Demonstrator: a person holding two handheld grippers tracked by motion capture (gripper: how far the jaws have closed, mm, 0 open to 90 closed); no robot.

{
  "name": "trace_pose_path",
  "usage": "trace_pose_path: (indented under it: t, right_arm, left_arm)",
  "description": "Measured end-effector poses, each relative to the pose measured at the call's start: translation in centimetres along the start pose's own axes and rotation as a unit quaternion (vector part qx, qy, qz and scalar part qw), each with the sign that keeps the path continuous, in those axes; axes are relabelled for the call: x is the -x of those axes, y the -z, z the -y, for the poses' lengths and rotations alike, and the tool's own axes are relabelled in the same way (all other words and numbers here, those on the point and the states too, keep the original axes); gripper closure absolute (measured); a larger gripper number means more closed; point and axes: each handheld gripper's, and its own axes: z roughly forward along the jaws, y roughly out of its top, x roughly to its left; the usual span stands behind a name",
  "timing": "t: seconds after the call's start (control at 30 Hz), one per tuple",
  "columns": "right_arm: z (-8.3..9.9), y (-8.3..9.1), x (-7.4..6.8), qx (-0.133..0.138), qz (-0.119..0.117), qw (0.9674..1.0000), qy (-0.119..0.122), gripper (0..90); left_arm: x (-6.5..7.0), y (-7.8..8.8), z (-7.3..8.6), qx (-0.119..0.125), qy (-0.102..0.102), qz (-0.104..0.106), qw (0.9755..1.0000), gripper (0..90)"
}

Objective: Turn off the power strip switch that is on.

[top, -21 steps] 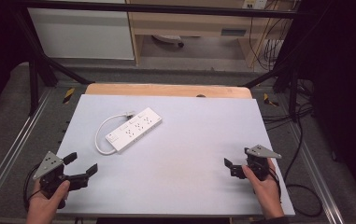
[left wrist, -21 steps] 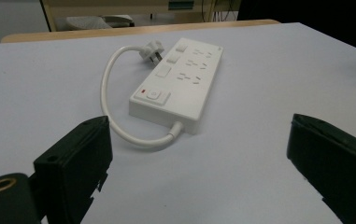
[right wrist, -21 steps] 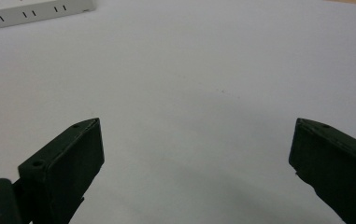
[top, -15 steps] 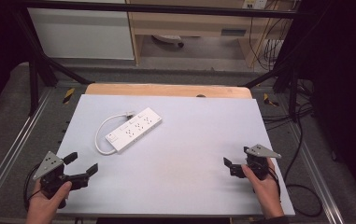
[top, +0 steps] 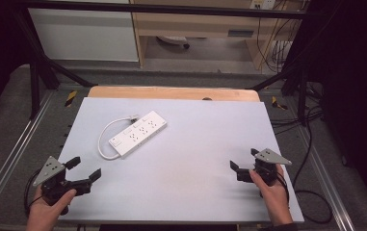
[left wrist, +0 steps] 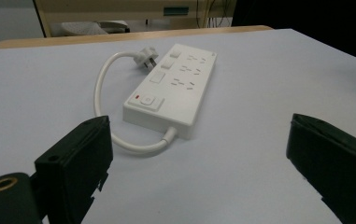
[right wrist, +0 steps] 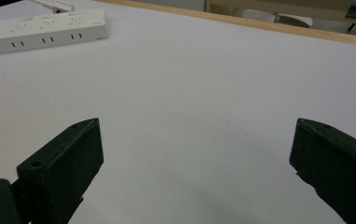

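A white power strip [top: 138, 134] lies on the pale table top [top: 195, 139], left of centre, its short white cable [top: 105, 139] looped back to a plug at its far end. In the left gripper view the power strip [left wrist: 173, 86] lies ahead of the jaws. My left gripper [top: 84, 169] rests at the table's front left corner, jaws wide open with nothing between them. At the front right my right gripper [top: 243, 161] is held low over the table, also open and empty. The power strip [right wrist: 42, 30] appears far off at the upper left of the right gripper view.
A wooden strip [top: 171, 93] runs along the table's far edge. Metal frame rails [top: 17, 149] flank the table. Beyond stand a white cabinet [top: 85, 33], a wooden desk and hanging cables [top: 277, 53].
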Motion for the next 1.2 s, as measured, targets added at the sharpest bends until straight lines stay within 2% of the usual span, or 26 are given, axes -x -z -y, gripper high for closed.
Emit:
trace_pose_path:
  t: [0.3, 0.37, 0.63, 0.73, 1.13, 1.2]
  right_arm:
    - [-0.1, 0.2, -0.1, 0.009, -0.004, 0.9999, -0.003, 3.1]
    - [-0.1, 0.2, -0.1, 0.01, -0.004, 0.9999, -0.003, 3.1]
    - [-0.2, 0.3, -0.2, 0.011, -0.004, 0.9999, 0.001, 3.1]
    - [-0.3, 0.4, -0.2, 0.014, -0.004, 0.9999, -0.002, 3.1]
    - [-0.3, 0.4, -0.3, 0.012, -0.006, 0.9999, 0.002, 2.8]
    - [-0.3, 0.4, -0.3, 0.013, -0.005, 0.9999, 0.002, 2.8]
  left_arm:
    - [0.3, -0.3, -0.3, 0.0, 0.013, 0.014, 0.9998, 7.5]
    - [0.3, -0.5, -0.4, -0.002, 0.022, 0.02, 0.9996, 7.8]
    - [0.6, -1.6, -1.4, -0.014, 0.022, 0.025, 0.9993, 9.2]
    - [0.8, -2.0, -1.9, -0.019, 0.015, 0.029, 0.9993, 9.4]
    - [0.8, -3.8, -4.0, -0.017, 0.016, 0.034, 0.9992, 9.5]
    - [0.8, -4.1, -4.4, -0.017, 0.011, 0.032, 0.9993, 9.6]
